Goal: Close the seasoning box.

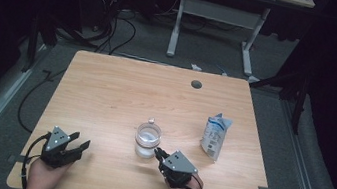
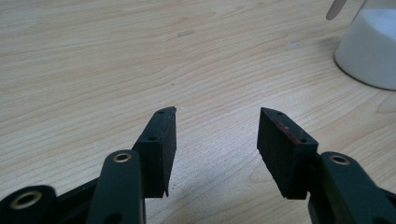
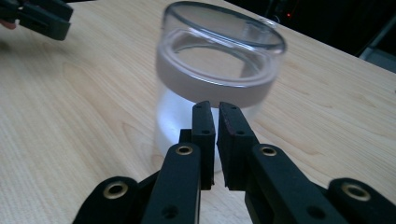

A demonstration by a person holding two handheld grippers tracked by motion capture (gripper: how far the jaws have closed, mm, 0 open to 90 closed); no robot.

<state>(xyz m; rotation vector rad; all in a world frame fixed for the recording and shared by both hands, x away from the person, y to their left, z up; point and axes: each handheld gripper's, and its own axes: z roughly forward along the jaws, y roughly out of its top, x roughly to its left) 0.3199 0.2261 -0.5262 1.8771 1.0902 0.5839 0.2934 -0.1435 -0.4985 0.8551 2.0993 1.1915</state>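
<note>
A clear round jar holding white powder stands near the middle front of the wooden table. A small clear handle pokes up at its far rim. My right gripper sits just in front of the jar, pointing at it. In the right gripper view its jaws stand a narrow slit apart with nothing between them, and the jar rises right behind the tips. My left gripper rests at the front left, open and empty, with the jar off to its upper right.
A white and blue pouch stands upright to the right of the jar. A cable hole sits near the table's far edge. The other gripper shows at the top left of the right gripper view. Floor cables and another desk lie beyond.
</note>
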